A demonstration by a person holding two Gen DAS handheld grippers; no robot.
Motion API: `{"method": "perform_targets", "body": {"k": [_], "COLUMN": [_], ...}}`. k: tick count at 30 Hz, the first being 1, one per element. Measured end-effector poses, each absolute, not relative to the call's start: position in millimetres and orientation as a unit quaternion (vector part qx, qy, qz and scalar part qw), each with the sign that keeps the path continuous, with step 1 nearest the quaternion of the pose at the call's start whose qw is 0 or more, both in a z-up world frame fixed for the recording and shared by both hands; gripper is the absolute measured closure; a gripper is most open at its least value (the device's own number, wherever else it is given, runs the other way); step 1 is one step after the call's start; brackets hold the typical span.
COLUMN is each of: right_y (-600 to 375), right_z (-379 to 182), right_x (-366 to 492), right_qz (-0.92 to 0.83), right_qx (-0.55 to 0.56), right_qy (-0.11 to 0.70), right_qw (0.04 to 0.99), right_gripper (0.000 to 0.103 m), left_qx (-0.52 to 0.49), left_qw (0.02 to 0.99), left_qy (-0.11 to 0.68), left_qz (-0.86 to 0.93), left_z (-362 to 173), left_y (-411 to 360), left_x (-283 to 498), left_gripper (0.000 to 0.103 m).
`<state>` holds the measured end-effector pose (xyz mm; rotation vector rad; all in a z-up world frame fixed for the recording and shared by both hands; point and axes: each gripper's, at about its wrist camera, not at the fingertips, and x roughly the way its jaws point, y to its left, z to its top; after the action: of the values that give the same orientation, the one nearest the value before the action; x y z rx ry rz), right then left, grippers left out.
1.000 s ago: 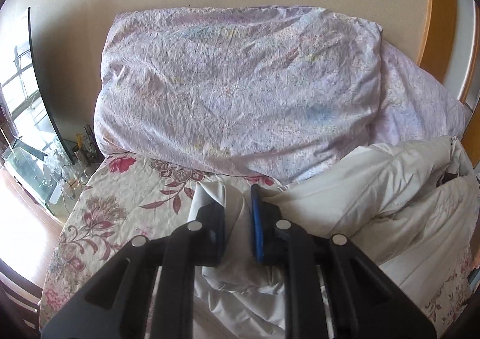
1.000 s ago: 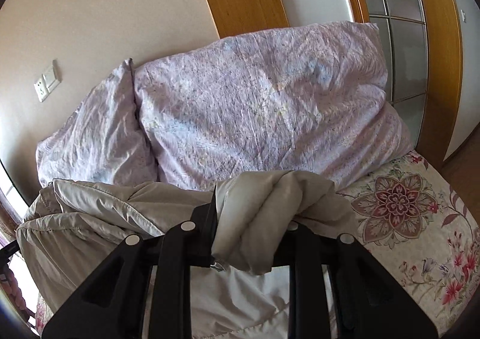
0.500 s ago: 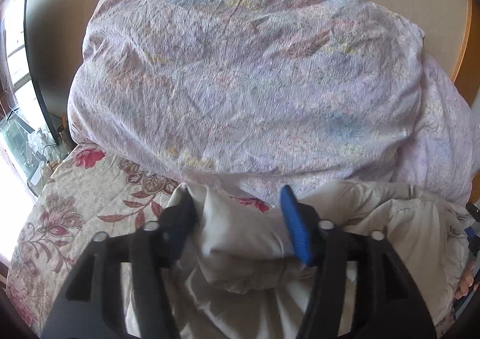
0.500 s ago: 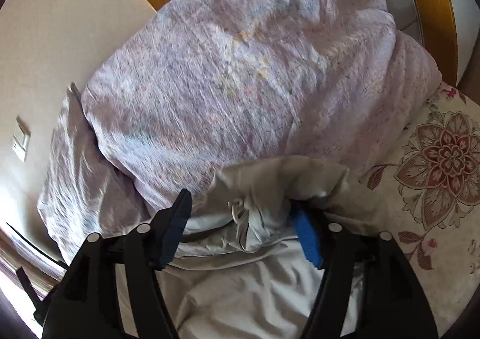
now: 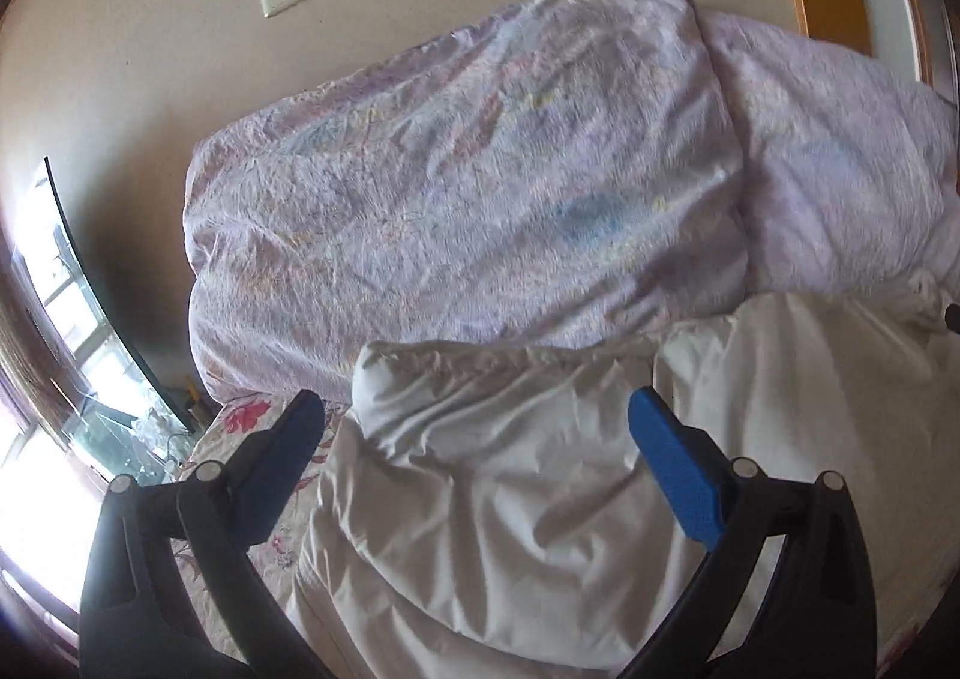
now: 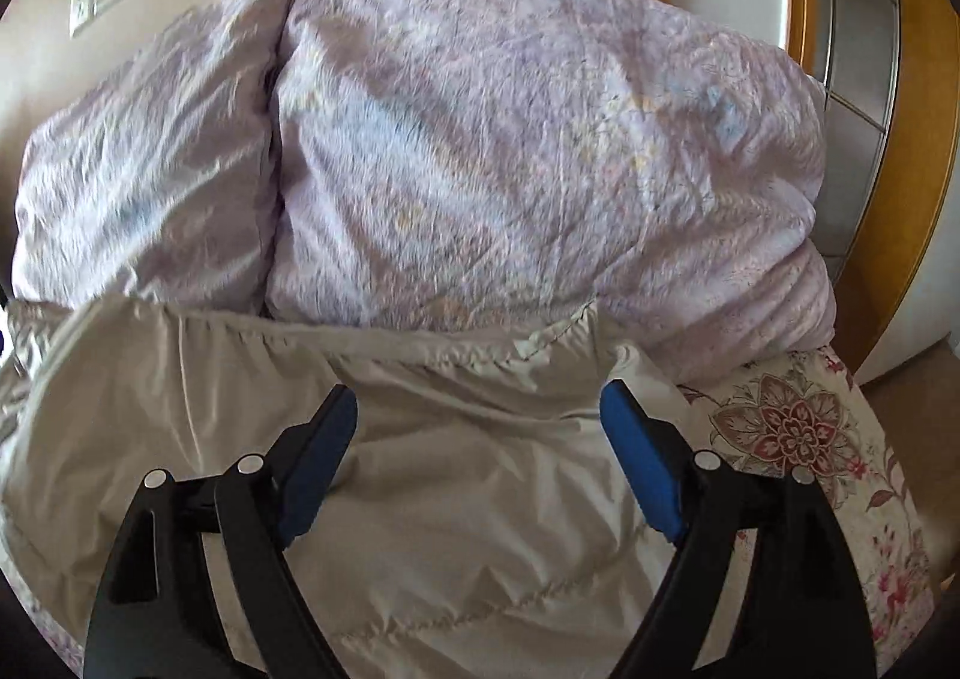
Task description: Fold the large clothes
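Hovering both hand-held grippers, left and right, spread wide and empty, over the jacket lying against the pillows; next I'd judge another edge needs gripping.

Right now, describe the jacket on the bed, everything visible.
The jacket is pale beige, puffy, quilted with stitched seams, of smooth, slightly shiny fabric. It lies crumpled on the floral bedspread, its far edge against the lilac pillows. Both tools, left and right, are open above it; contact is unclear.
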<state>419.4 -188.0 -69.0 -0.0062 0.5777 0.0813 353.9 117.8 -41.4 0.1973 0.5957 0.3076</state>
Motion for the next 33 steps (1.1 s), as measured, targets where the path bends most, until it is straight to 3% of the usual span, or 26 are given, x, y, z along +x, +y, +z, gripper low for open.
{"method": "perform_targets", "body": {"k": [6, 14, 33], "right_y": [-179.9, -186.7, -192.8], "right_z": [-98.4, -131.0, -156.9], "right_x": [441.7, 470.3, 507.9], "right_qz": [0.003, -0.027, -0.028], "right_qx": [-0.021, 0.008, 0.028], "right_qy": [0.326, 0.367, 0.398], "right_qw": [0.945, 0.93, 0.917], "right_gripper": [0.018, 0.014, 0.005], "left_qx": [0.096, -0.002, -0.049], "left_qw": [0.921, 0.91, 0.901], "left_qy": [0.327, 0.375, 0.397], "left_qz": [0.189, 0.178, 0.169], "left_z": [-72.8, -104.4, -140.3], "left_y": [125.8, 161.4, 171.9], "left_x": [380.7, 407.5, 437.7], "left_gripper": [0.002, 0.002, 0.002]}}
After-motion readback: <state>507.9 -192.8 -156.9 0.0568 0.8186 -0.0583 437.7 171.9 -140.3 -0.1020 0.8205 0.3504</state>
